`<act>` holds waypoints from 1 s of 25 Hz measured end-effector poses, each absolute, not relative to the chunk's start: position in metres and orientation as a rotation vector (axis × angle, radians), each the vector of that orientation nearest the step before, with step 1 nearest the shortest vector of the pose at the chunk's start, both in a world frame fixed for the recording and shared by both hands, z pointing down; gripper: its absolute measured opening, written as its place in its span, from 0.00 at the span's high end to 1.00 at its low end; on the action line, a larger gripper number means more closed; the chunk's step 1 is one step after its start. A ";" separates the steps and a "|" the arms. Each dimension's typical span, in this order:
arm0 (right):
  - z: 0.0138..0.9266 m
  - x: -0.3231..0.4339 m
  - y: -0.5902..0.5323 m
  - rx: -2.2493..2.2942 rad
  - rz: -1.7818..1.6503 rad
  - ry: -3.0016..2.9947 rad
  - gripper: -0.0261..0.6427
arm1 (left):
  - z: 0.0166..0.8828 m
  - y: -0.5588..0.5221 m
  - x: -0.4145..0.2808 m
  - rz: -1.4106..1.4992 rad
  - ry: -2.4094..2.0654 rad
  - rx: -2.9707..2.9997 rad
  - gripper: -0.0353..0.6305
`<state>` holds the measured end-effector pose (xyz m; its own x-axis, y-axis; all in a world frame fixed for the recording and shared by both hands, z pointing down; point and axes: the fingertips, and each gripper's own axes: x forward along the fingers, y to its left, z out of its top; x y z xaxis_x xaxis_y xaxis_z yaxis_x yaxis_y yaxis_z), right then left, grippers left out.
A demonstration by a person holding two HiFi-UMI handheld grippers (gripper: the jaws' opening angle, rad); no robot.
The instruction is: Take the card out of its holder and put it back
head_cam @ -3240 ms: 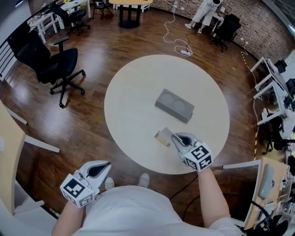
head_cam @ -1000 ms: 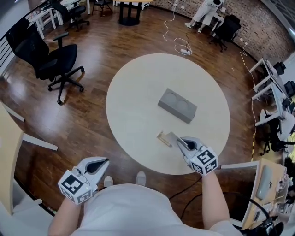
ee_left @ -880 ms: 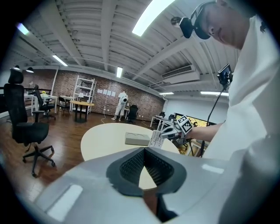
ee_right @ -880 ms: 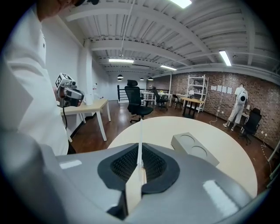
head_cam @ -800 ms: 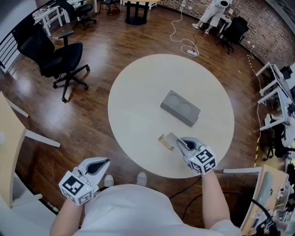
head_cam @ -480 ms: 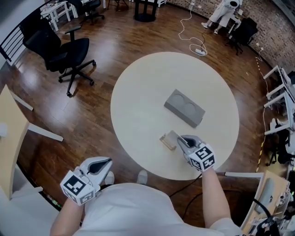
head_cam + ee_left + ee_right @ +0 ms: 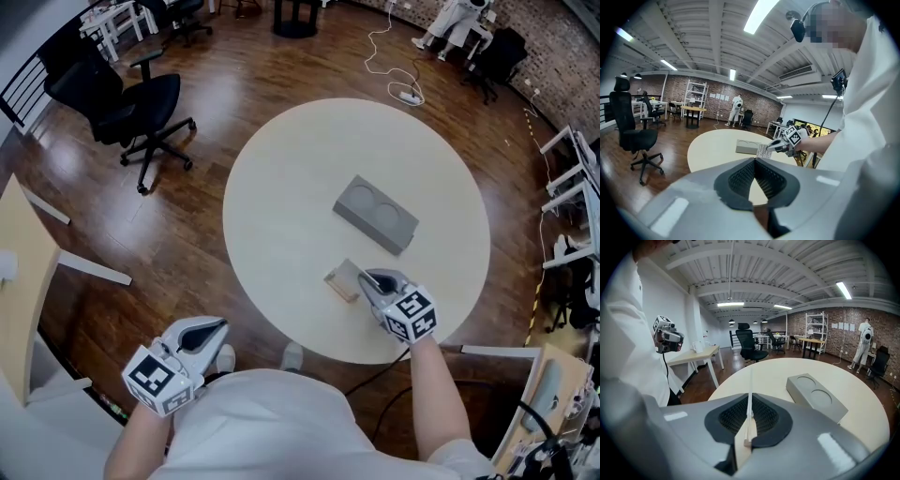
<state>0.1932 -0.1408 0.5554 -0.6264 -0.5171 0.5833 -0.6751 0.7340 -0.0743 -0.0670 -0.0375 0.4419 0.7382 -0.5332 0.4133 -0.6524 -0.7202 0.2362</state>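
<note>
My right gripper point(image 7: 367, 278) is shut on a thin white card point(image 7: 750, 380), which rises edge-on between its pads. A tan wooden holder point(image 7: 742, 446) sits at the card's lower end; in the head view the wooden holder point(image 7: 336, 282) lies near the front edge of the round table point(image 7: 281, 187), with the card point(image 7: 350, 274) leaning over it. I cannot tell whether the holder is lifted off the table. In the left gripper view the card point(image 7: 762, 151) shows at the right gripper's tip. My left gripper point(image 7: 210, 327) hangs shut and empty off the table, at the lower left.
A grey block with two round hollows point(image 7: 375, 214) lies at the table's middle, beyond the card. A black office chair point(image 7: 131, 103) stands on the wooden floor at the upper left. A light wooden desk point(image 7: 19, 272) is at the far left.
The head view has shifted a little. The right gripper has stayed shut on the card beside the holder, and the left gripper has not moved.
</note>
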 end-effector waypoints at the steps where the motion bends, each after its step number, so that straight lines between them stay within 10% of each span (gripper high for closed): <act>1: 0.556 0.192 -0.140 0.900 0.388 -2.396 0.93 | 0.442 -0.038 -0.067 0.453 -0.913 2.572 0.94; 25: 0.603 0.196 -0.135 0.983 0.389 -2.365 0.92 | 0.443 -0.011 -0.070 0.487 -0.903 2.541 0.94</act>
<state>0.1964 -0.1353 0.6033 -0.5854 -0.5627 0.5837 -0.7199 0.6918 -0.0551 -0.0698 -0.0113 0.4426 0.7308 -0.5173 0.4453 -0.6561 -0.7123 0.2493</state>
